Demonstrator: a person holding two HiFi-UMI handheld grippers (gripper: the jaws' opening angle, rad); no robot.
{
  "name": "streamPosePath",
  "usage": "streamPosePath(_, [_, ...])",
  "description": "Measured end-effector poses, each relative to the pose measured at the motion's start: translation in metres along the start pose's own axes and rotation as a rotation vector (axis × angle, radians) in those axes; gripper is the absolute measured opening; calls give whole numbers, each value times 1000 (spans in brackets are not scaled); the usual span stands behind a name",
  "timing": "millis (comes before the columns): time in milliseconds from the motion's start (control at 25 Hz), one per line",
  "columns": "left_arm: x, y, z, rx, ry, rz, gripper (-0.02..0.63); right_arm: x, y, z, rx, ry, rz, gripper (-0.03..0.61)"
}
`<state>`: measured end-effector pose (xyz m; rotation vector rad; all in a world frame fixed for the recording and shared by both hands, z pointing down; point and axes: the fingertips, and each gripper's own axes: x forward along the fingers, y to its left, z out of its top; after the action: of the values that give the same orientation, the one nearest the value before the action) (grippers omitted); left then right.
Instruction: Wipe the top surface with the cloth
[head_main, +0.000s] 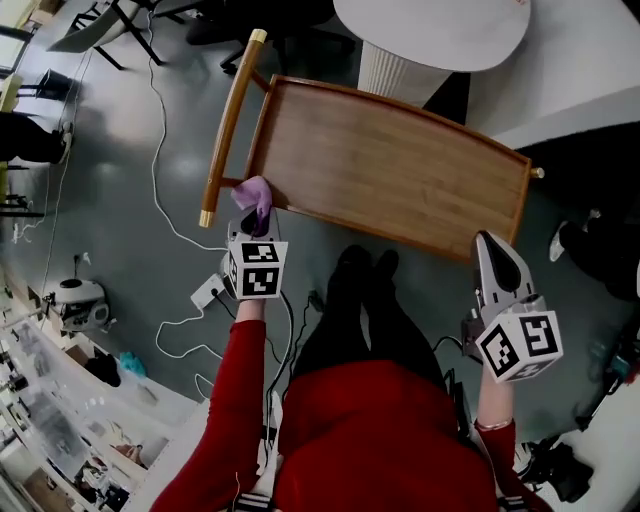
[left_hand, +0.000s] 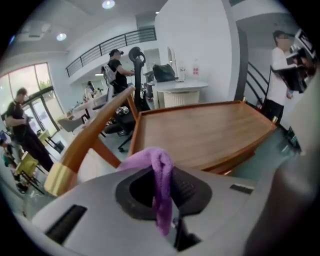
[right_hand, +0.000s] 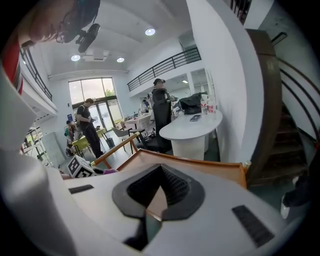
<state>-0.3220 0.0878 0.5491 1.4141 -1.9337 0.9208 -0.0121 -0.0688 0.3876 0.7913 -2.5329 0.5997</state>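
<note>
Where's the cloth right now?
The cloth is pinched in the left gripper, head view's left, at the near-left corner of the wooden top, beside its handle.

head view: steeply down over wooden top (head_main: 390, 165) | 2 gripper views: low, near its edge, facing across | shared: top
</note>
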Motion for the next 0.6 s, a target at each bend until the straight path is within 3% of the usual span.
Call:
streamPosePath(120, [0,-50,7,-1,-7,-154,49,-23,-10,-19,61,-20,-102,5])
streamPosePath(240, [-8,-120,8,31,-6,-365,49,-51,-11,-40,127,-63,-204,5])
streamPosePath(440, [-22,-233,28,176,3,-638,49,-92,-19,-55,195,-119,-330,5])
streamPosePath(600, [-32,-335,37,350,-10,-840,49,-143,-35,-85,281,-168,-492,5])
